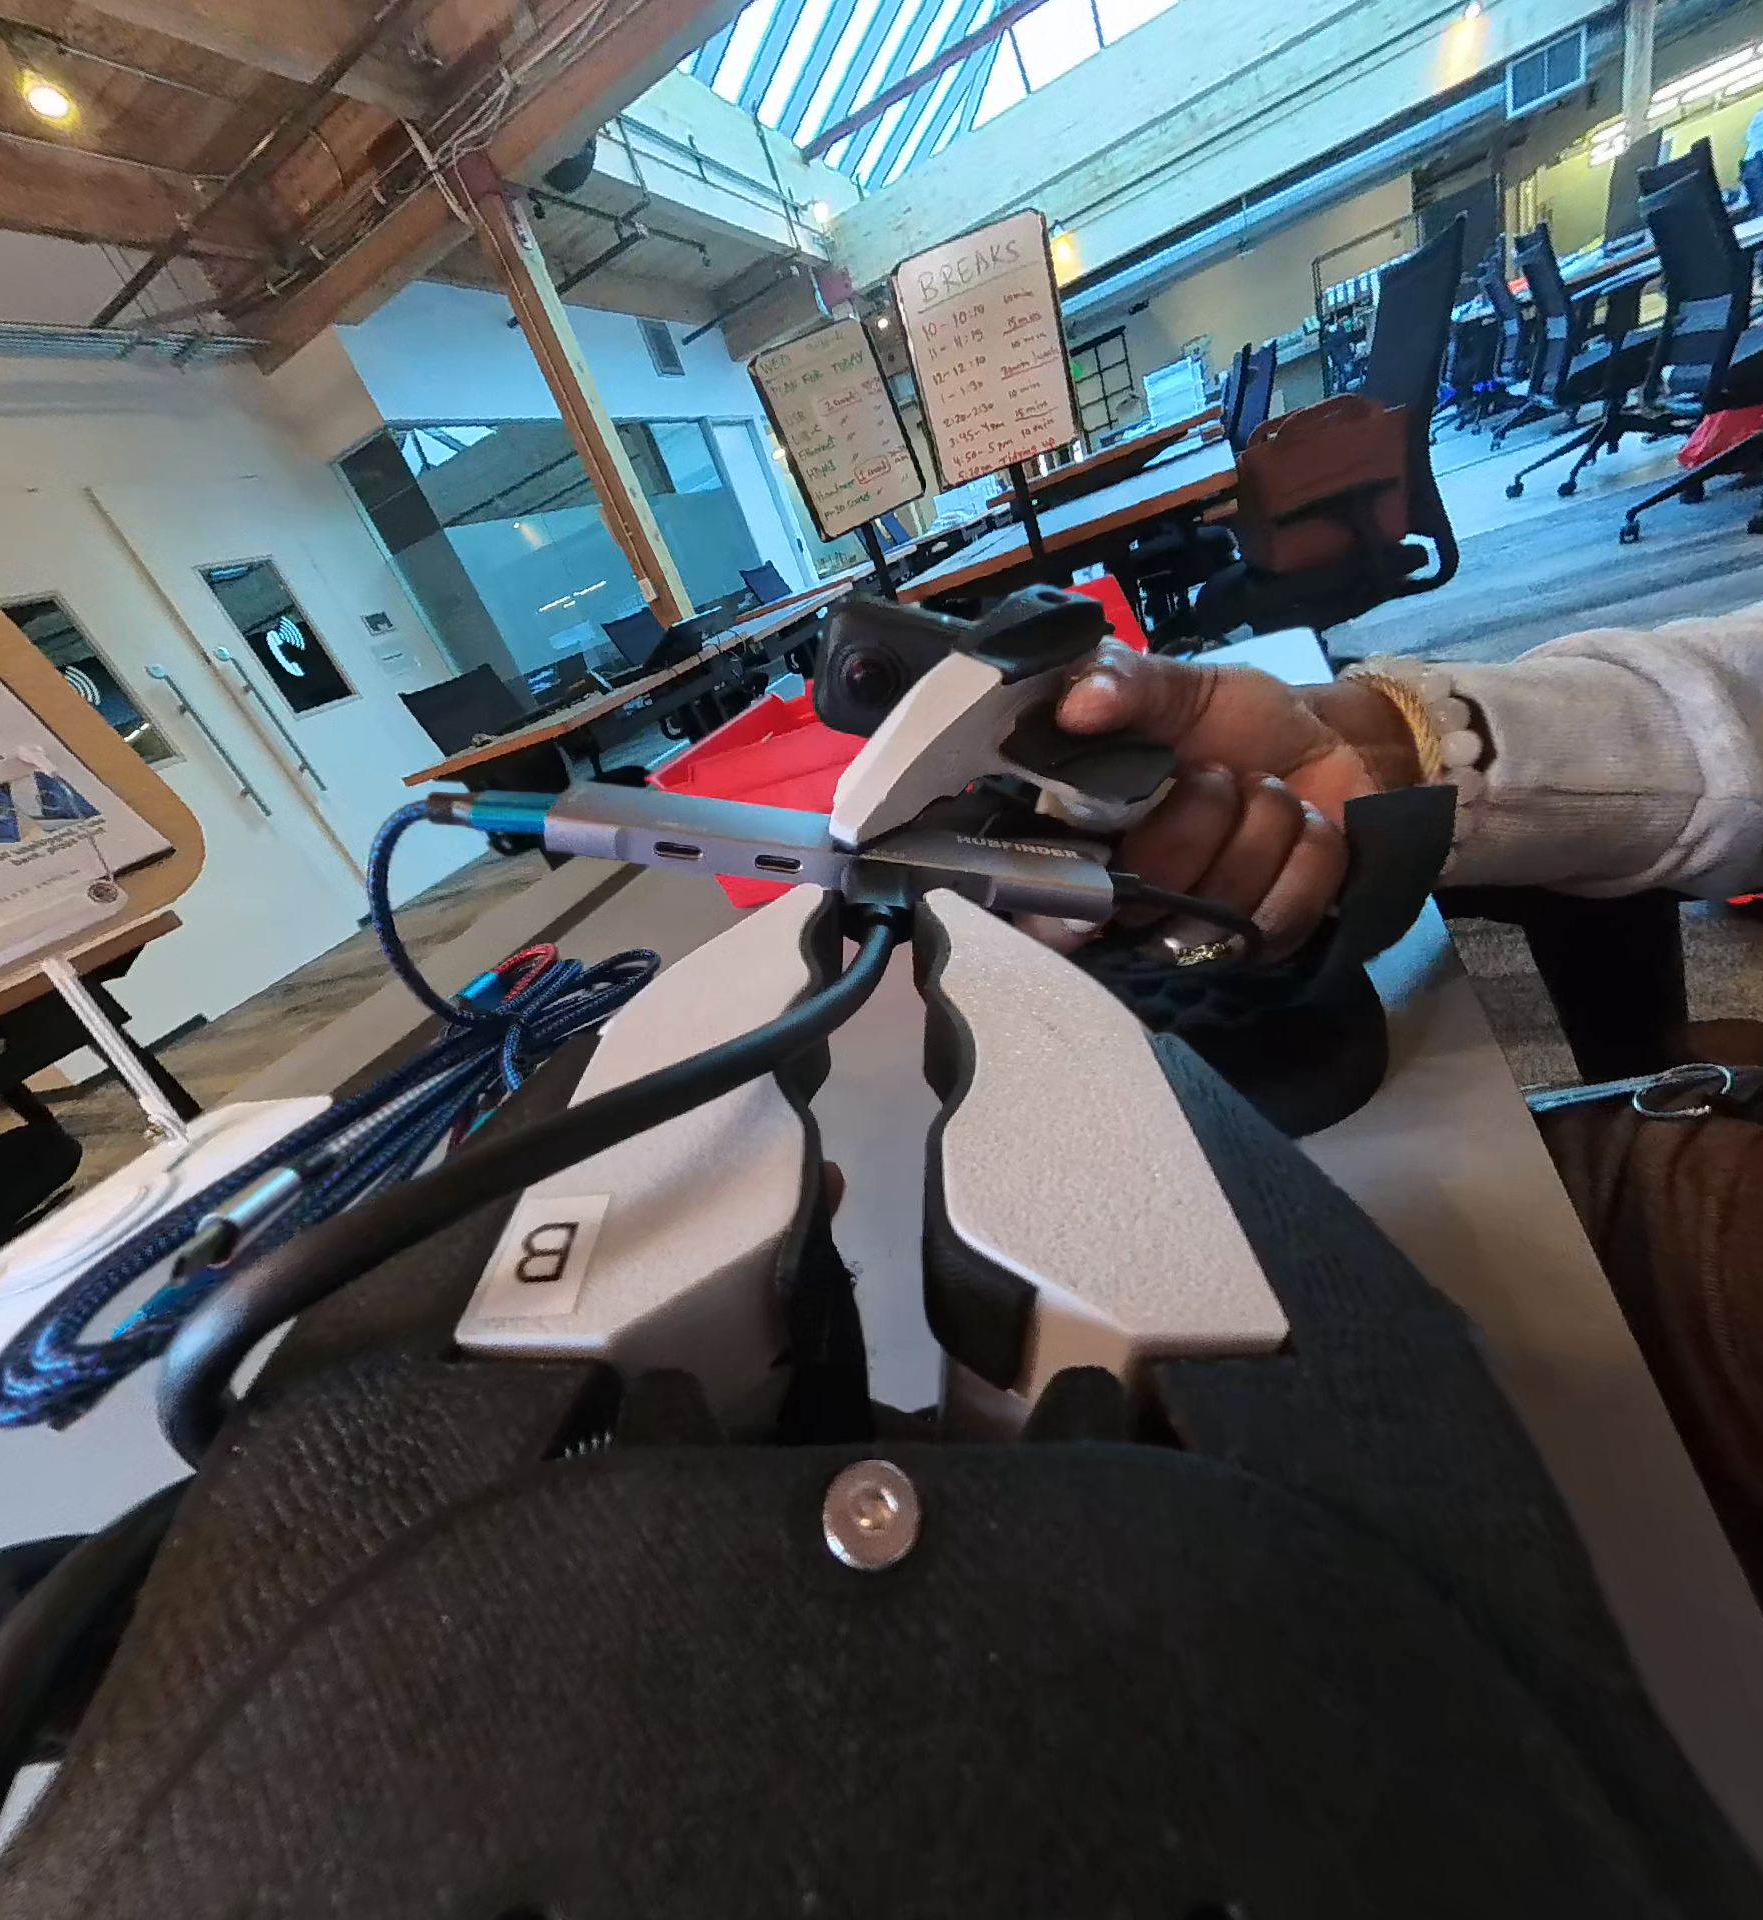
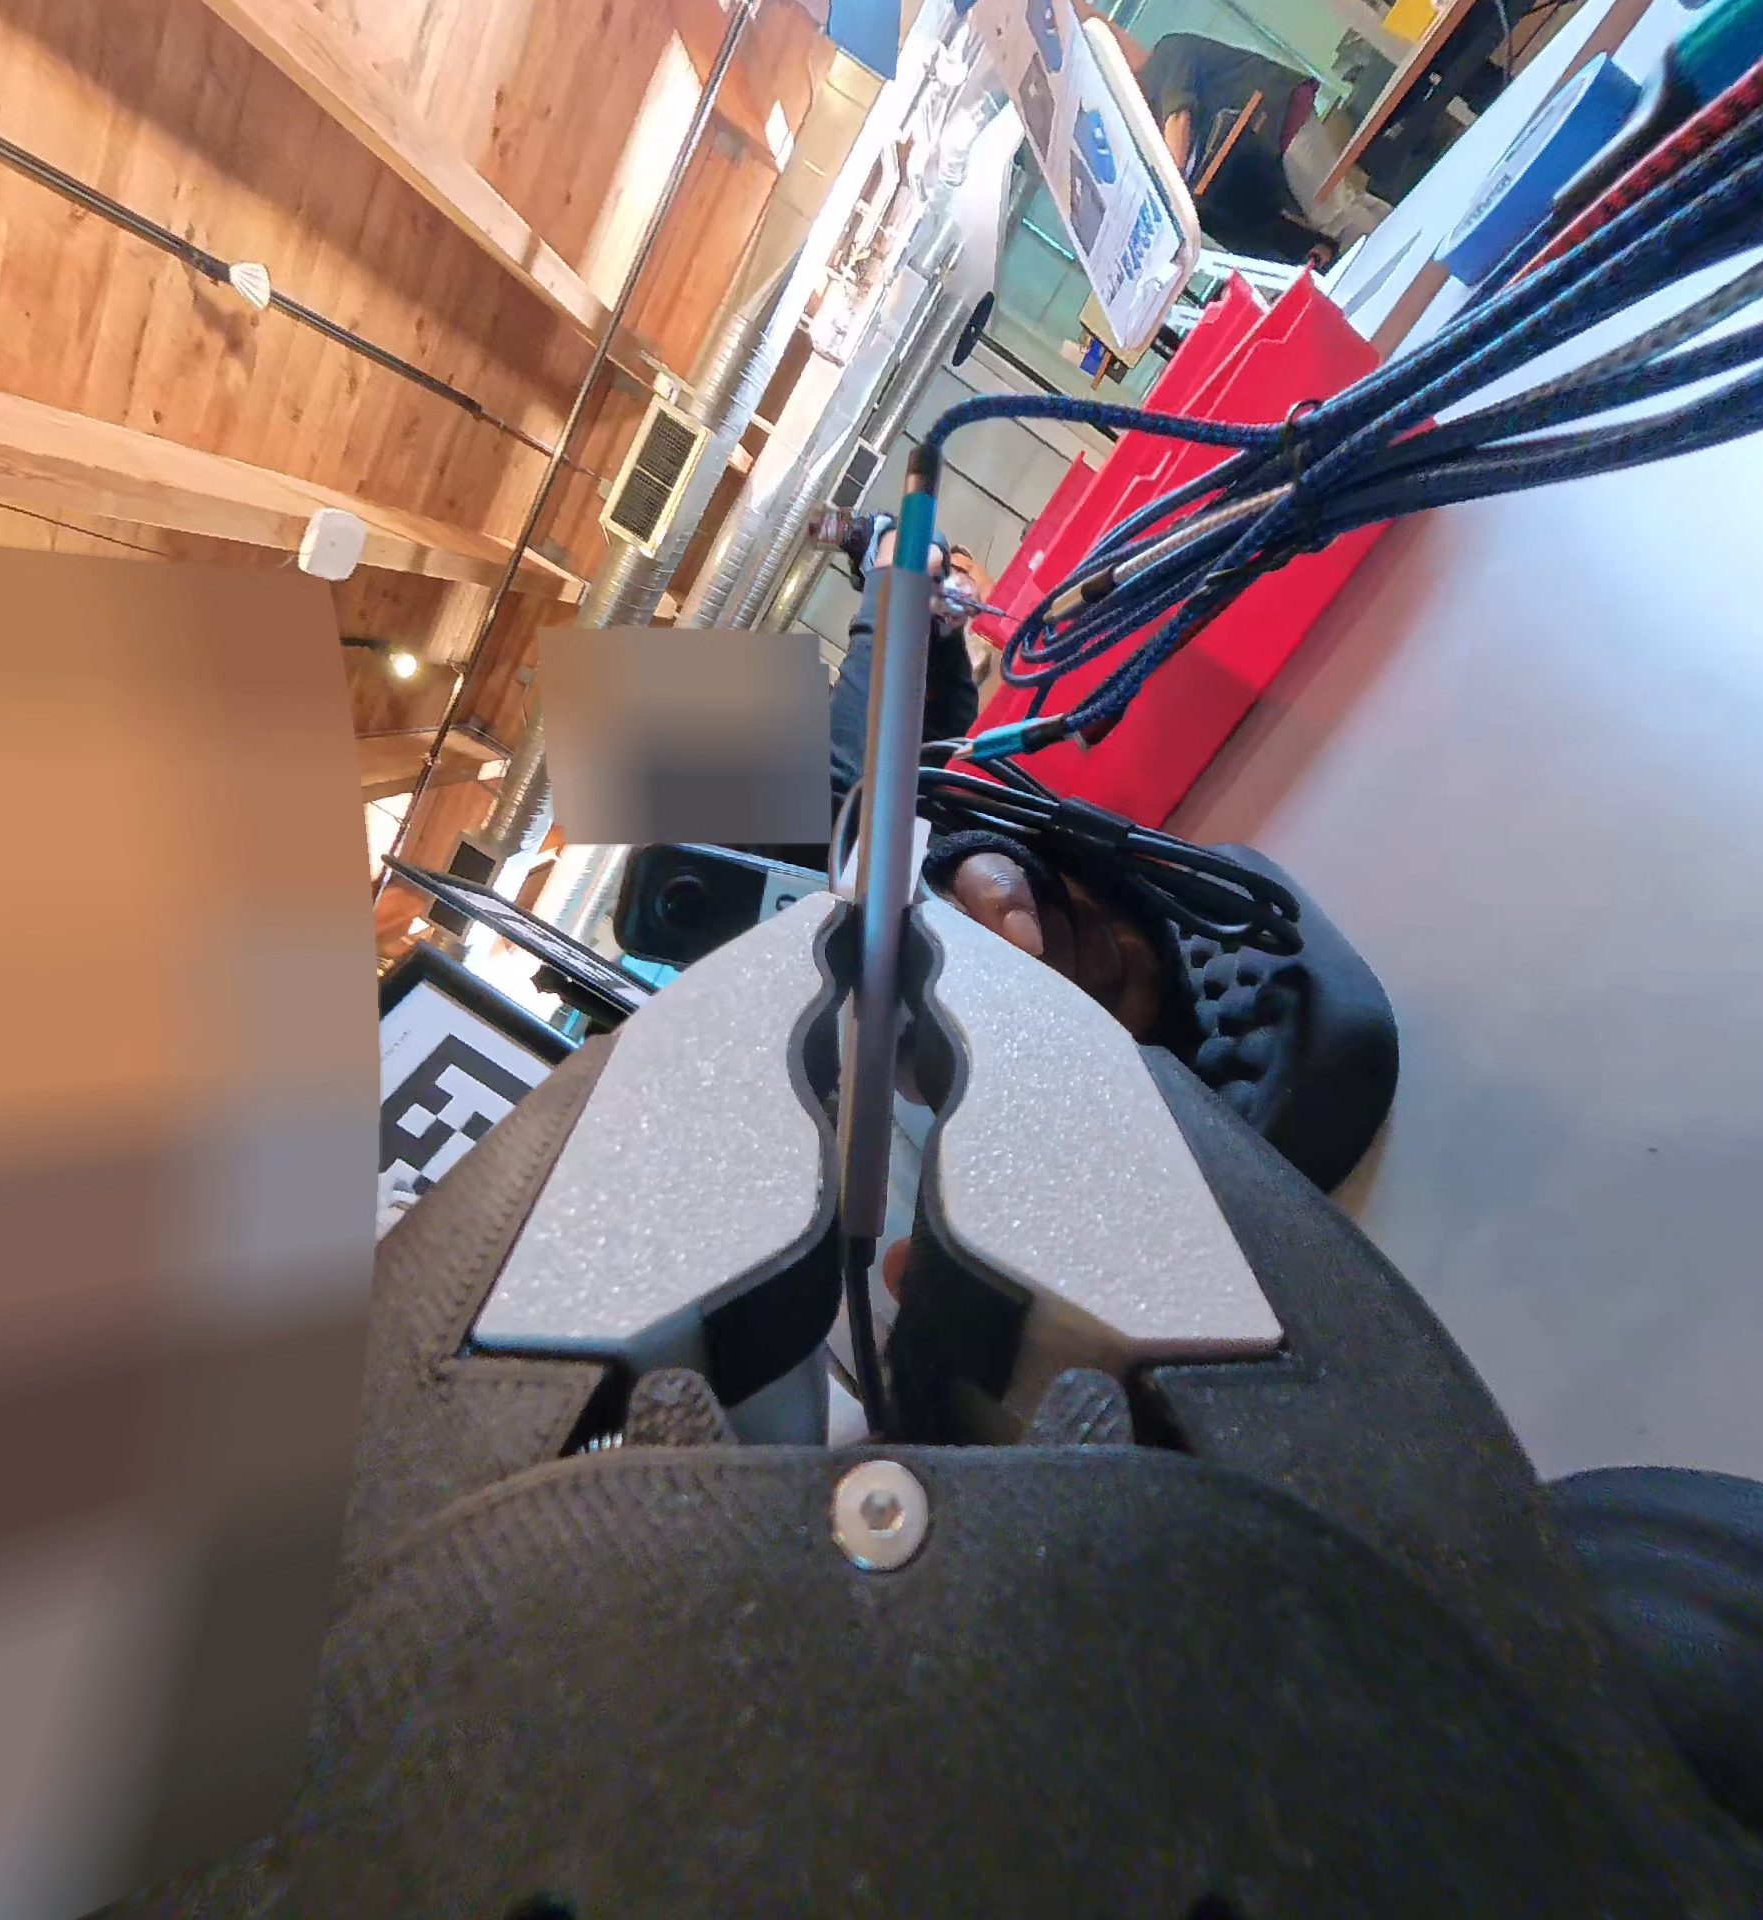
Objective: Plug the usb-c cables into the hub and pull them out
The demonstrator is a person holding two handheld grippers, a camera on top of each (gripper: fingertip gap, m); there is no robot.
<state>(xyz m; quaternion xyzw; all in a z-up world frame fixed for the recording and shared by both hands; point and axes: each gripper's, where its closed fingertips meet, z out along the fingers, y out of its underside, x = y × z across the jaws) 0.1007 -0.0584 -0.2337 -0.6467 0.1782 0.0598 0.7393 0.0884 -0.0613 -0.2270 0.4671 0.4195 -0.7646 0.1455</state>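
A grey usb-c hub (image 1: 731,847) is held level above the white table (image 1: 1396,1195). My right gripper (image 1: 851,831) is shut on its middle; in the right wrist view (image 2: 877,935) the hub (image 2: 882,790) stands edge-on between the fingers. A blue braided cable's teal plug (image 1: 503,812) sits in the hub's far end (image 2: 913,530). My left gripper (image 1: 874,909) is shut on the plug of a black cable (image 1: 648,1081), which meets the hub's underside. Two side ports next to it are empty. A bundle of blue braided cables (image 1: 441,1091) hangs to the left (image 2: 1324,468).
Red bins (image 1: 752,748) stand behind the hub (image 2: 1251,416). An instruction board (image 1: 4,779) stands at the left. A coiled black cable (image 2: 1116,852) lies near the left hand. Whiteboards (image 1: 981,353), desks and office chairs fill the room behind. Less than 4 cm separates the two grippers' tips.
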